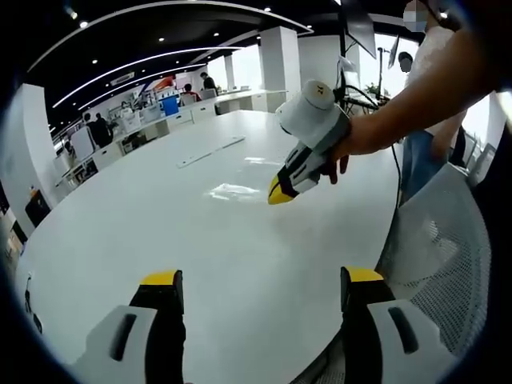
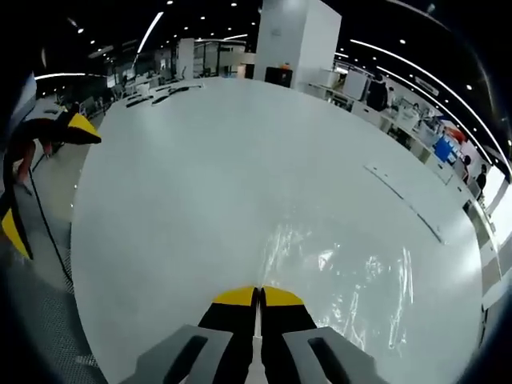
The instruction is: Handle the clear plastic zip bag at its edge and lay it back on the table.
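The clear plastic zip bag [image 1: 230, 192] lies flat on the white table [image 1: 160, 232], showing mostly as glare. In the right gripper view the zip bag [image 2: 344, 276] spreads out just ahead of my right gripper [image 2: 258, 294], whose jaws are pressed together at the bag's near edge. From the left gripper view, the right gripper [image 1: 279, 194], held in a hand, points its yellow tip down onto the bag's right edge. My left gripper [image 1: 262, 278] hovers open over the near table edge with nothing between its jaws; the left gripper [image 2: 44, 180] also appears at the left of the right gripper view.
A long flat strip [image 1: 212, 150] lies farther back on the table. A white mesh chair [image 1: 440, 256] stands at the table's right edge beside a person [image 1: 436, 120]. A black cable [image 2: 48, 232] hangs off the left side. Desks and people line the far wall.
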